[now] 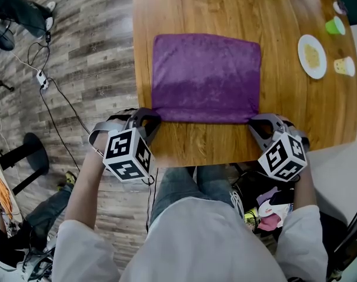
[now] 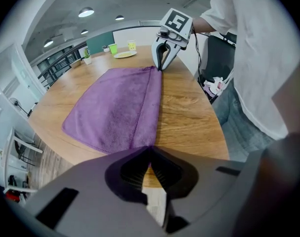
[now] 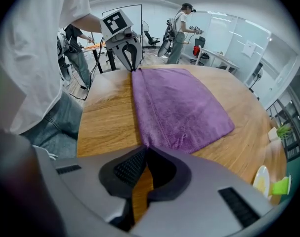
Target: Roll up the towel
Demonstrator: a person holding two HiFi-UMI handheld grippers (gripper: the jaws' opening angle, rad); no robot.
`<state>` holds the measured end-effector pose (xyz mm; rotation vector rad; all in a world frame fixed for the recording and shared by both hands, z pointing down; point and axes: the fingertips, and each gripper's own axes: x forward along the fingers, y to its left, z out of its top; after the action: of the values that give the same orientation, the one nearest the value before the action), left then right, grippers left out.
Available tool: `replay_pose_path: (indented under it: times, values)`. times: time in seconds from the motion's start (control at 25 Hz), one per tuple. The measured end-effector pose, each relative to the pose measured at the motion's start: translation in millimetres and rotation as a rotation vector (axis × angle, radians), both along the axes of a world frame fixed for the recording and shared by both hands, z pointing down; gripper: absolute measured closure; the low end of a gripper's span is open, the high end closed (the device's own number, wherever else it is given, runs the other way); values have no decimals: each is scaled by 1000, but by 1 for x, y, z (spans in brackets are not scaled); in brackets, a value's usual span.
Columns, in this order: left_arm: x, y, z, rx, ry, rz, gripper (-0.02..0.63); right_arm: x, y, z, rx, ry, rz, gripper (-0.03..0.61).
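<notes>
Centre frame, head view, purple towel [image 1: 206,78] lies flat on wooden table [image 1: 190,7]. My L gripper [image 1: 153,120] is pinched tight on its lower-left corner, R gripper [image 1: 253,121] likewise on lower-right corner, jaws closed on cloth w/ no gap.
</notes>
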<state>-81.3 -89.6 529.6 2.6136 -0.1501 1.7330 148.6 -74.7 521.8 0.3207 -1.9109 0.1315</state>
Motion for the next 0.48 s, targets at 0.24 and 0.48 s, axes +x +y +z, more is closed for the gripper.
replay_pose_path:
  times: [0.24, 0.48]
  values:
    - [-2, 1, -1, -7, -14, 2, 598, 0, 4, -1, -22, -9, 8, 570]
    - [-5, 32, -9, -56, 0, -25, 598, -2, 35, -8, -81, -22, 3, 571]
